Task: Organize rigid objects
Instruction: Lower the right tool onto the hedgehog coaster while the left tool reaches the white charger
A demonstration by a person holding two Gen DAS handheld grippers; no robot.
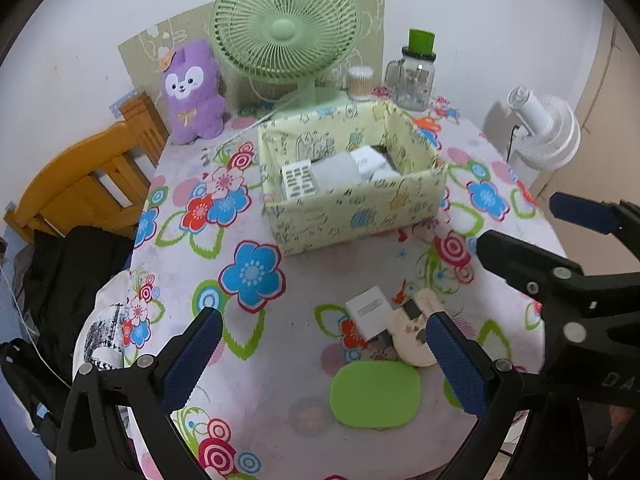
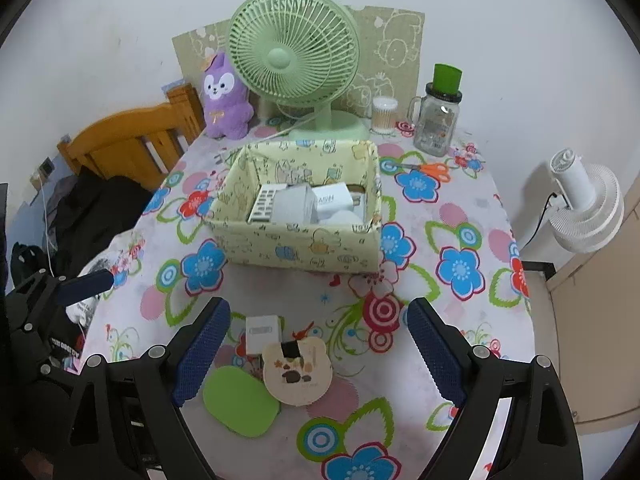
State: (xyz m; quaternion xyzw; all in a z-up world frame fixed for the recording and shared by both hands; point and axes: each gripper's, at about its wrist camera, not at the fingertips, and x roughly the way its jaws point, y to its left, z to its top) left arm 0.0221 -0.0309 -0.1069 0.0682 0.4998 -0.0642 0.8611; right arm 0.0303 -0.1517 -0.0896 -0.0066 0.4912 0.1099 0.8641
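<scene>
Both sets of jaws are wide apart and hold nothing. The right gripper (image 2: pixel 318 354) hangs over a round bear-face thing (image 2: pixel 298 374) on the bench (image 2: pixel 460 320), which lies between its two pads but touches neither. A small white box (image 2: pixel 262 334) sits right beside the bear thing, and a flat green pad (image 2: pixel 240 400) lies just next to both. The left gripper (image 1: pixel 324 360) hangs over the same little pile, a bit to its left. Further back on the flowery cloth stands a yellow box (image 2: pixel 296 240) with white things inside. Behind it are a green fan (image 2: pixel 294 60), a purple bunny (image 2: pixel 226 98) and a jar (image 2: pixel 438 122).
</scene>
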